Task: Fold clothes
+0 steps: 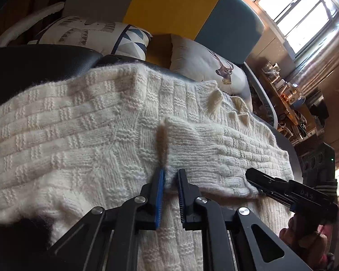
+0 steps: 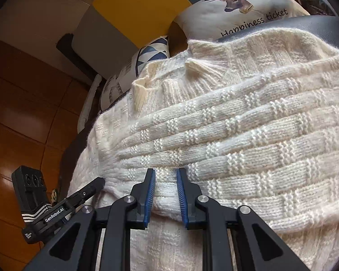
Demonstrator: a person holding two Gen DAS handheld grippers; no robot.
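Note:
A cream basket-weave knit sweater lies spread over a black leather surface. One part of it is folded over the body as a thicker upper layer. My left gripper is shut on the near edge of that layer, with knit bunched between its blue pads. My right gripper is shut on the same edge farther to the right. Each gripper shows in the other's view: the right gripper clamped on the fold's corner, the left gripper at the fabric's left edge. The sweater's collar lies at the far side.
A deer-print pillow and a geometric-print pillow lean against a yellow and teal backrest behind the sweater. Wooden floor runs along the left. A cluttered desk stands under a bright window.

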